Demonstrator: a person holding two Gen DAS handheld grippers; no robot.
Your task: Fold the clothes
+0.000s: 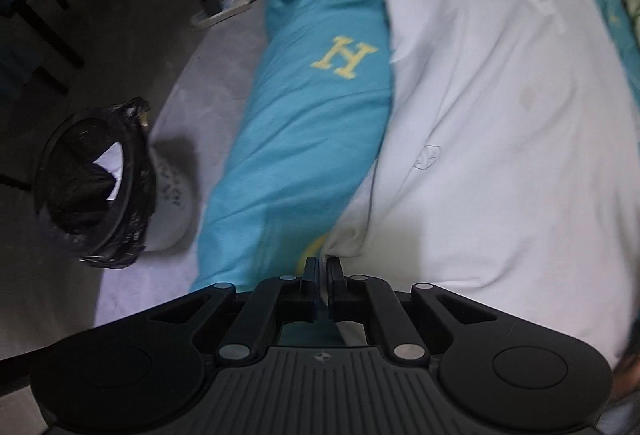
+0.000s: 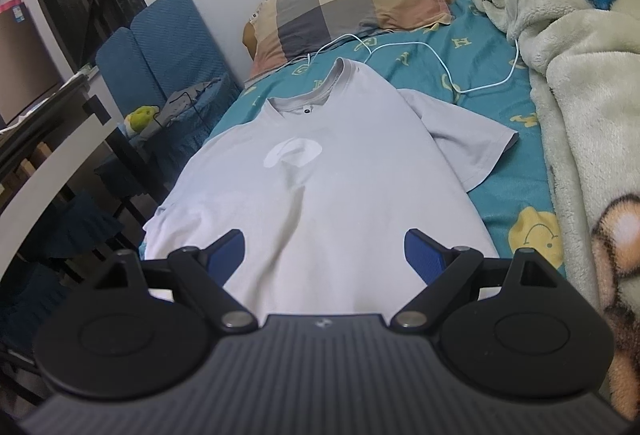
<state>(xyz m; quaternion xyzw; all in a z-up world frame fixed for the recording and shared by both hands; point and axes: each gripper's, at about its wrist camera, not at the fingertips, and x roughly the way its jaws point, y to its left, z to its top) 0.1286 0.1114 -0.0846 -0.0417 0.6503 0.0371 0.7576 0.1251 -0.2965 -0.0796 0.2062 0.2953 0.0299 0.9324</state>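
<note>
**Jaws: left pinched on the shirt's edge, right spread and empty**

Jaws first: the left gripper (image 1: 322, 267) points straight down at the bed's side with its fingers drawn together on the edge of the t-shirt (image 2: 320, 171); a thin fold of pale cloth runs up between the pads. The right gripper (image 2: 324, 251) hangs over the hem end of the shirt with its blue pads (image 2: 228, 247) set wide apart, touching nothing.

One t-shirt lies face up on the teal bedsheet (image 2: 472, 51), collar toward the checked pillow (image 2: 352, 3), one sleeve spread flat toward the fleece blanket (image 2: 580, 83) on the right.

Handling, as I judge it: the shirt is light, thin and limp. It will sag and drag from any single pinch, and it may slide over the sheet. Best holds are the doubled edges: hem corners, side seams, shoulder seams. Two spaced grips should keep a fold line straight.

Count: one shirt, one pillow, one blanket, one white cable (image 2: 440, 63) on the sheet, one bin (image 1: 92, 187) lined with a black bag on the floor beside the bed.
</note>
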